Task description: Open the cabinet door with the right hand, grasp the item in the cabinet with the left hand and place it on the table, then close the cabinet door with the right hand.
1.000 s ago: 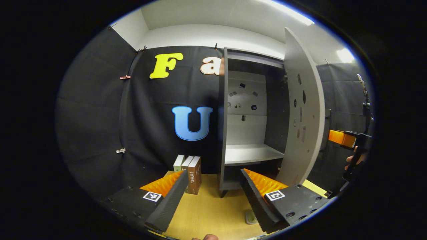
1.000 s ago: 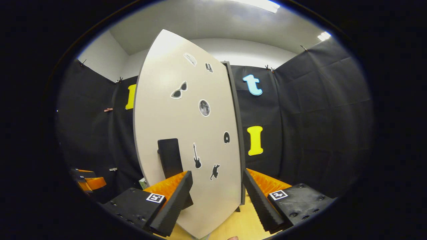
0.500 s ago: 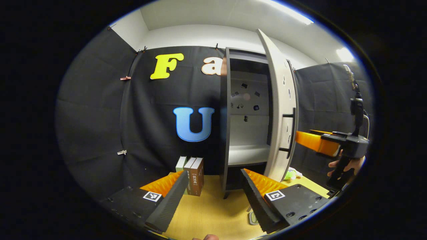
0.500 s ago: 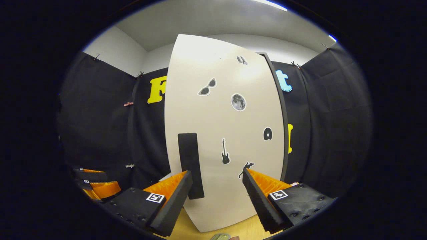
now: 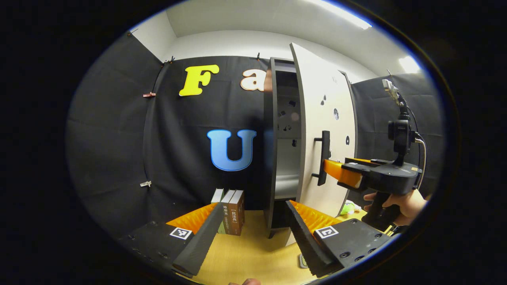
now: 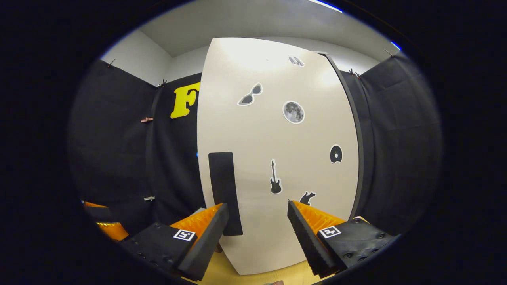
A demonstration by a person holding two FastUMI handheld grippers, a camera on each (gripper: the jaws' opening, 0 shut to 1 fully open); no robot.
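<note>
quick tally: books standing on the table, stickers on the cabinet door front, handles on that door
books: 3
stickers: 6
handle: 1
total: 10

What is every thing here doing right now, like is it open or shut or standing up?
cabinet door: partly open, a gap at its handle side
door handle: upright, not gripped
cabinet: standing on the table
books: standing upright beside the cabinet
table: bears cabinet and books
left gripper: open, holding nothing
right gripper: open, facing the door
</note>
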